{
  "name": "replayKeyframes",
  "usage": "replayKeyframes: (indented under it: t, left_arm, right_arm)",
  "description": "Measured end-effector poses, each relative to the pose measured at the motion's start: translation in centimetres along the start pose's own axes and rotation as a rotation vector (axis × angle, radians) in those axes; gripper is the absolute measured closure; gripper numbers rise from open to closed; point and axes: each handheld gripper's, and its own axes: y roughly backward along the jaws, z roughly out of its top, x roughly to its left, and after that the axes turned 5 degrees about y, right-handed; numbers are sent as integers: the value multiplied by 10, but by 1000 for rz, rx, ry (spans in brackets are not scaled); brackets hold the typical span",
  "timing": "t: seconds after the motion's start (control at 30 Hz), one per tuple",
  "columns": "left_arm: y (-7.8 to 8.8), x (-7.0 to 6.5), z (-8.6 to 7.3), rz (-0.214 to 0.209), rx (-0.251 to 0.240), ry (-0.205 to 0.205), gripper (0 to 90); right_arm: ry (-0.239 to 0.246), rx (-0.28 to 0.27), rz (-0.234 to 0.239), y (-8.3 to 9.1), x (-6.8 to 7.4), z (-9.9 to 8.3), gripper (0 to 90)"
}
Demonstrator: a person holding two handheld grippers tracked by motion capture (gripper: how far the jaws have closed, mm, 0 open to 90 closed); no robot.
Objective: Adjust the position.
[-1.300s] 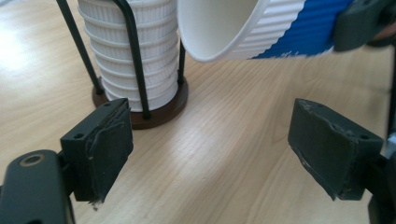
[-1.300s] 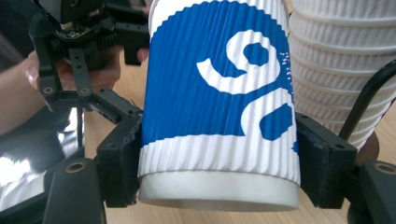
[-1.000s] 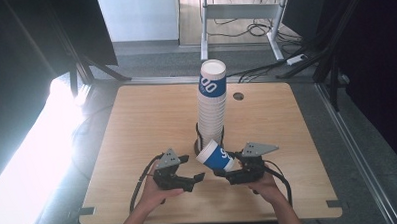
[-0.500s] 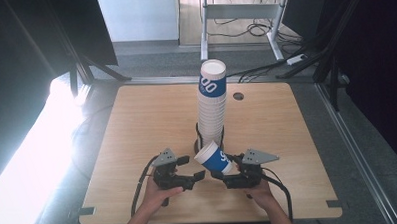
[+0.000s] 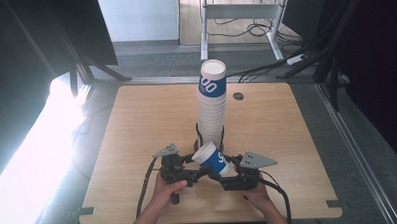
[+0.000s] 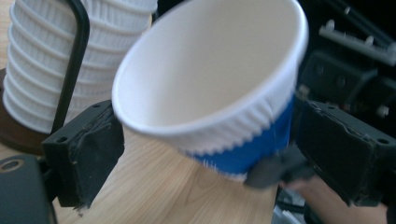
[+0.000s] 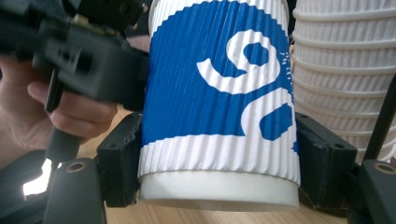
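A single blue-and-white ribbed paper cup (image 5: pixel 211 158) was held tilted above the near middle of the wooden table (image 5: pixel 137 124), between the two grippers and just in front of the tall stack of cups (image 5: pixel 211 104). The right gripper (image 5: pixel 227 175) pinched it low on its body: in the right gripper view both black pads pressed against the ribbed wall of the cup (image 7: pixel 219 102) near its base, one on each side, with the cup's large white figures facing the camera. The stack (image 7: pixel 345 70) rose just beside it on the right of that view.

The left gripper (image 5: pixel 196 173) had its jaws spread and they had just been opening wider (the cup's mouth end sat between them). In the left gripper view the open rim and white inside of the cup (image 6: pixel 210 79) faced the camera; the left pad stood close under the rim and the right pad close beside the blue wall, and I could not tell whether either brushed the paper, though neither squeezed it. The stack (image 6: pixel 51 60) stood at the upper left of that view, with a thin black rod (image 6: pixel 74 51) of its holder in front of it.

From above, the person's left hand (image 5: pixel 164 193) and right hand (image 5: pixel 257 195) came in from the near edge, each wrapped around its gripper
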Motion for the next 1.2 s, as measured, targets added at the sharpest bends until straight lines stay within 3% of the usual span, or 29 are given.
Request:
replayKeyframes:
  t: [0.17,0.43,0.97,1.1,1.2]
  left_arm:
    - [-7,1,4,-15,-9,21,77]
    - [-8,6,5,-46,-35,54,146]
    - [-8,6,1,-69,-67,15,206]
    - [-6,4,1,-63,-69,-16,210]
    - [-3,2,2,-28,-70,-58,211]
  right_arm:
    - [18,4,7,-3,3,-1,272]
    - [26,23,1,-6,3,-2,275]
    - [34,42,-1,-7,2,-1,261]
    - [32,46,-3,-7,4,2,248]
    - [33,63,-3,-7,5,4,207]
